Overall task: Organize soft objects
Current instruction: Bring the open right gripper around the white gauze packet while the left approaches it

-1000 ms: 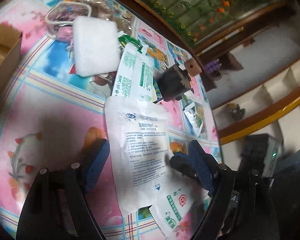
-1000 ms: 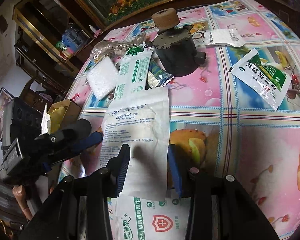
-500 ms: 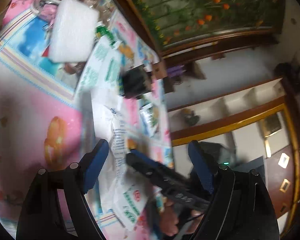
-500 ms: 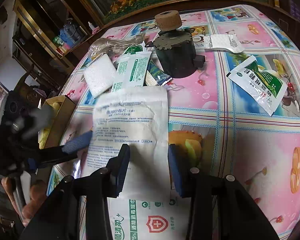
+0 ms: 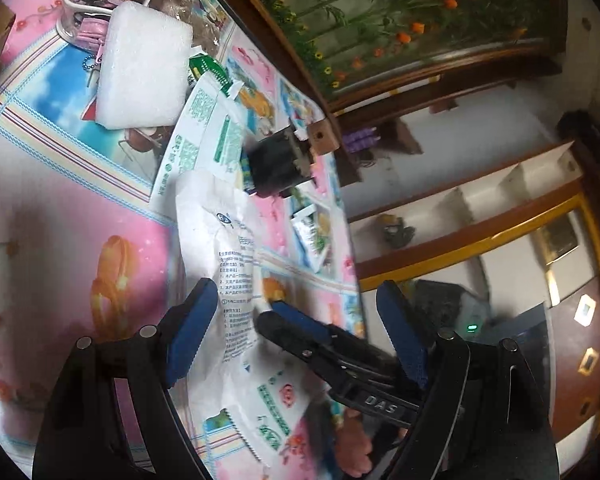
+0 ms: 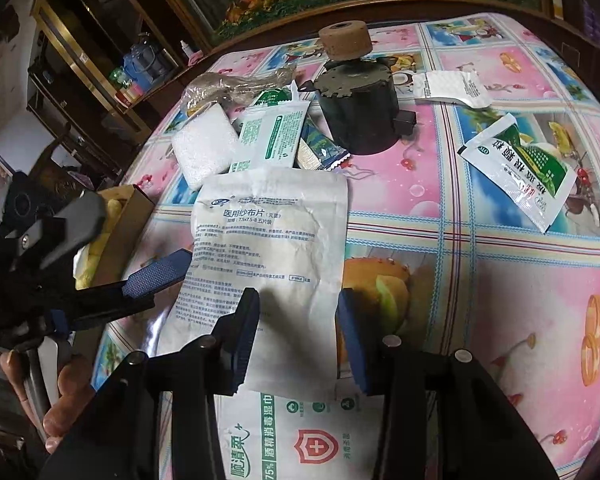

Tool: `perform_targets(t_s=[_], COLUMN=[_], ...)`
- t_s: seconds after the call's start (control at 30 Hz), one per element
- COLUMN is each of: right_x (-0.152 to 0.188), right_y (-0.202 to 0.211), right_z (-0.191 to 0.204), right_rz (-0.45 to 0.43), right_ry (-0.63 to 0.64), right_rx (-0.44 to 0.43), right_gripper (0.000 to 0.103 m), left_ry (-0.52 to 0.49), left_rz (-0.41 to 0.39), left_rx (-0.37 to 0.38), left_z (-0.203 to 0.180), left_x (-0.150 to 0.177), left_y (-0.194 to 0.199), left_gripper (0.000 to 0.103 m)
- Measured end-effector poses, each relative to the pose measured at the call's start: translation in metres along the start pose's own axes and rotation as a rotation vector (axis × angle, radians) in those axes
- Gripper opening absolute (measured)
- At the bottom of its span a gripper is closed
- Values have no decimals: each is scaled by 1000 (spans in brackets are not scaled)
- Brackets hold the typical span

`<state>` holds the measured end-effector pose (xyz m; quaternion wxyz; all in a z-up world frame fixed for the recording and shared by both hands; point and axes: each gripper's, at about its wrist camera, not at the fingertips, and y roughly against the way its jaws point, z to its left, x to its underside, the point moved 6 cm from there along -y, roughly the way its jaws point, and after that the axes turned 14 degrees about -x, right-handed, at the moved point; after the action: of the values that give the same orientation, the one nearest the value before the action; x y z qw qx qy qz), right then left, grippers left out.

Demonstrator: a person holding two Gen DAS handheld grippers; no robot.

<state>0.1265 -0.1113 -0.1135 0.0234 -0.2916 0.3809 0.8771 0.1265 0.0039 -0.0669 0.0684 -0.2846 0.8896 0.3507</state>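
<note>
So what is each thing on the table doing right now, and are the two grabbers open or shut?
Gauze packet: flat, crumpled, sealed.
Wipes packet: flat, partly under the gauze packet.
White foam pad: flat, untouched.
Green-and-white sachet: flat, alone.
Black pot: upright, brown roll on top.
Cardboard box: open.
Left gripper: open, holding nothing.
Right gripper: open, over the gauze packet.
</note>
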Motion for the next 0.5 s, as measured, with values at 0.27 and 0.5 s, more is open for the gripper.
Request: perform_targets(t_s=[0.27,0.5], right_x=[0,-9], right_y=[-1,-6], right_z=[2,4], right_rz=[1,-29], right_ry=[30,25], right_rx=[37,45], right_gripper=[45,53], left_ry=[-32,-55], left_rz=[0,-5], left_rx=[-103,-127], left_z=[9,6], left_x=[4,6], left_y=[-9,-9], left_gripper=[81,81])
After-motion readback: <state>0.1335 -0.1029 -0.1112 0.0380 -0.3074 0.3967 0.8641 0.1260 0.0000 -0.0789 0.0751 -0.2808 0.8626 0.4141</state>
